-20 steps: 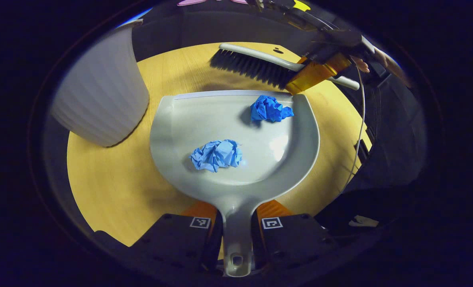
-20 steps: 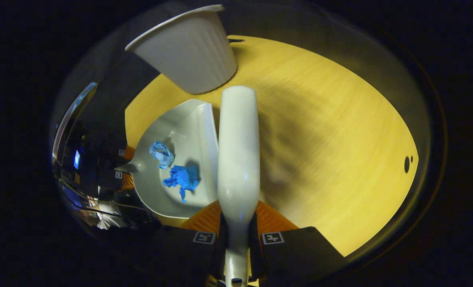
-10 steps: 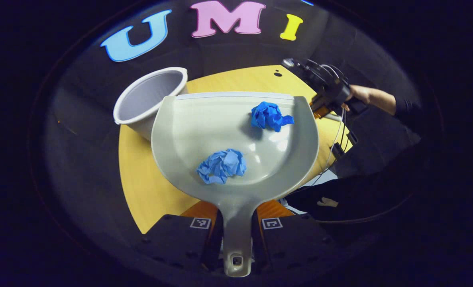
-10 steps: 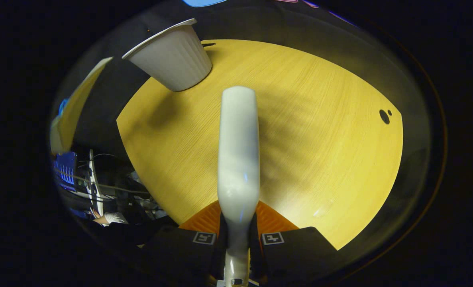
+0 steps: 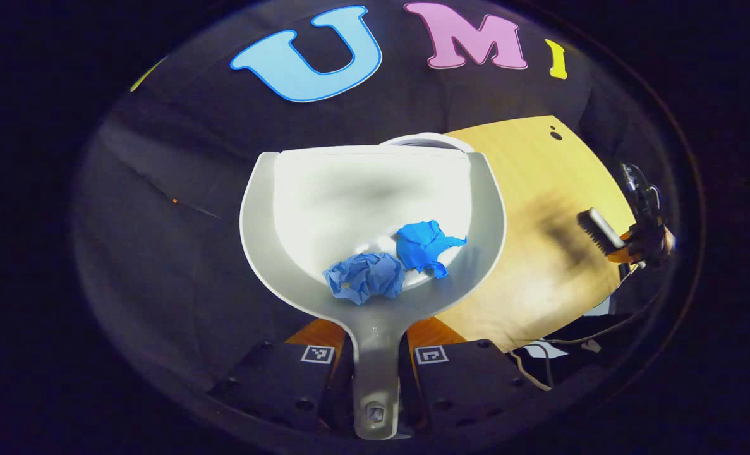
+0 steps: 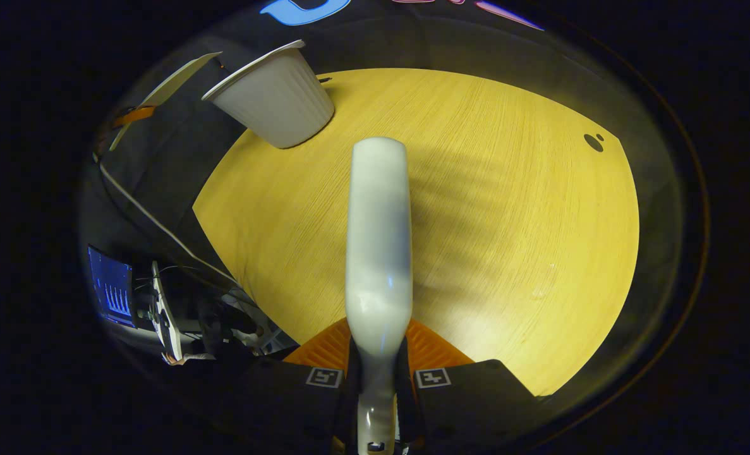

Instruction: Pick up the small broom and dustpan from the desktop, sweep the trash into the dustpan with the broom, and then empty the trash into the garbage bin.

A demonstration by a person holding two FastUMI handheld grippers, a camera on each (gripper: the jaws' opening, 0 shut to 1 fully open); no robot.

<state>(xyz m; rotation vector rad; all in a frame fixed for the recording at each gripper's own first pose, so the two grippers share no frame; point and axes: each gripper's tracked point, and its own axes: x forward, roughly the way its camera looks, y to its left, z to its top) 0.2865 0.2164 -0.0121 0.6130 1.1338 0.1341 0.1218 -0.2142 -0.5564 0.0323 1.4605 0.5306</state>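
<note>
Left gripper (image 5: 375,354) has both fingers clamped on the handle of the dustpan (image 5: 324,196), which is lifted clear of the desktop (image 5: 539,278) and raked back toward the handle. That tilt looks deliberate: the two crumpled blue paper wads (image 5: 365,277) (image 5: 426,245) sit side by side, low in the pan against the rear wall near the handle, so they cannot roll off the open front lip during carry. Just beyond that lip, a pale curved rim of the garbage bin (image 5: 426,139) peeks over the pan's edge; the pan appears to be lined up at or just short of the bin mouth, though the pan hides most of the bin here, so exact overlap cannot be told. In the right gripper view, the bin (image 6: 273,104) stands upright near the far-left edge of the round wooden desktop (image 6: 507,240). Right gripper (image 6: 378,373) is closed on the handle of the small broom (image 6: 378,234), both fingers pressing its neck, the broom's back pointing forward above the bare wood. In the left gripper view the broom (image 5: 596,232) sits off to the right over the table edge, well apart from the pan, presumably parked to keep out of the dumping path. Judgement: sweeping done, trash collected; remaining step is to tip the front lip down over the bin. Risk: a wad missing the rim if the lip is not fully past it.
</note>
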